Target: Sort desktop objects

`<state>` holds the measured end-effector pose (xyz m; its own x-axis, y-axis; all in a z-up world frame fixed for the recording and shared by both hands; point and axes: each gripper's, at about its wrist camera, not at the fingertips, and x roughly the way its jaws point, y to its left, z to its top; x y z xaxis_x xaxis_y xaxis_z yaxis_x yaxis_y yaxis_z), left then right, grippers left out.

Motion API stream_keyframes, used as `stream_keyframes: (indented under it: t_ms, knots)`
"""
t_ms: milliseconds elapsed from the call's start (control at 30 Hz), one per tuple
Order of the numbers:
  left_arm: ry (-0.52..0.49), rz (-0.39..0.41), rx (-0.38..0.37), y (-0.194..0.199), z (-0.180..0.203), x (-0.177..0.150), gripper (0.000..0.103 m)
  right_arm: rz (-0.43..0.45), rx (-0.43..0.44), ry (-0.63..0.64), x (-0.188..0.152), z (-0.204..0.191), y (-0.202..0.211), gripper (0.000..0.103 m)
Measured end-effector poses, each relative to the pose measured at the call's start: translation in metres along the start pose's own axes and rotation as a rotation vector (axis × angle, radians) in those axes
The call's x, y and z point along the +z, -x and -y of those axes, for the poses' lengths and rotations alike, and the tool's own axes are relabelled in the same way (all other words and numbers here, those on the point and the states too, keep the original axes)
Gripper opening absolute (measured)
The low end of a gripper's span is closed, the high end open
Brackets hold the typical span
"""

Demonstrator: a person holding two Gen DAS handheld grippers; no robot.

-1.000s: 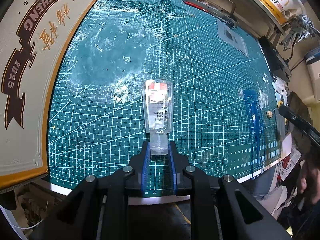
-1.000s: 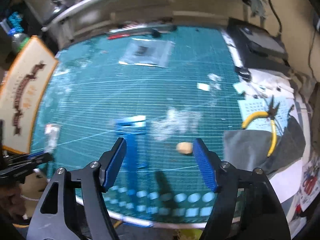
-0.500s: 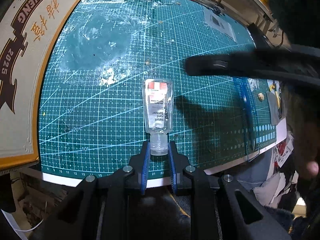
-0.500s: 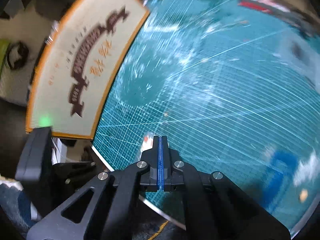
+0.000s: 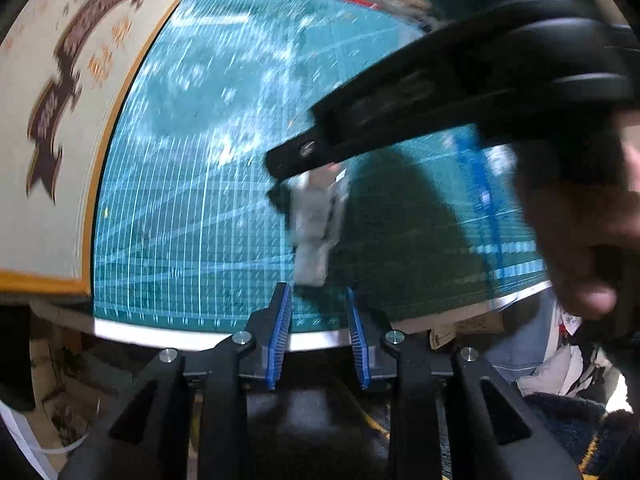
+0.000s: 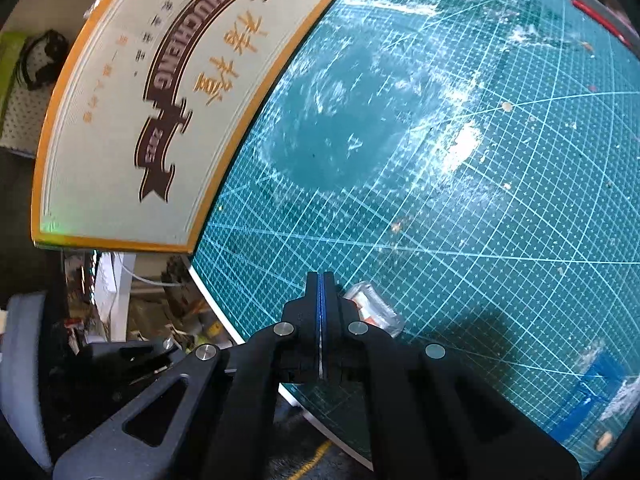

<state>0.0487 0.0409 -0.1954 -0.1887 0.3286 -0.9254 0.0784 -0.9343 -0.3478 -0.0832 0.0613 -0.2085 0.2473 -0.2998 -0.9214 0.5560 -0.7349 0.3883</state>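
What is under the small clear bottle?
The bottle lies on the green cutting mat; only the mat shows around it. The closed right gripper covers part of the bottle, so whatever is beneath that part cannot be seen.

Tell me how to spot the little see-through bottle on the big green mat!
Find the green cutting mat with the white grid, then go to its near edge, below the cream and orange sign. The small clear hand sanitizer bottle lies flat there, right beside the right gripper. It is the only see-through thing nearby, with a red and white label.
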Motion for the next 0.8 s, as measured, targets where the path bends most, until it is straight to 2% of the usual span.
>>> stream_keyframes:
  t_ms: [233,367,433,533,733,800]
  knots:
    - [0.048,0.037,0.057,0.005,-0.011,0.009,0.028,-0.008,-0.033,-0.054,-0.029,0.018,0.013,0.001]
    - [0.076,0.043,-0.020,0.011,-0.016,0.025,0.028,-0.005,-0.033,-0.091,-0.060,0.023,0.020,0.003]
    - [0.058,0.047,-0.035,0.009,-0.021,0.031,0.028,-0.006,-0.023,-0.112,-0.076,0.023,0.020,0.003]
    - [0.030,0.039,-0.064,0.002,-0.009,0.041,0.028,0.003,0.000,-0.153,-0.097,0.023,0.019,0.003]
    - [-0.002,0.026,-0.077,0.004,0.012,0.033,0.028,0.074,0.072,-0.258,-0.118,0.034,0.028,0.005]
    - [-0.016,0.014,-0.075,0.010,0.009,0.025,0.029,0.125,0.092,-0.305,-0.123,0.043,0.041,0.014]
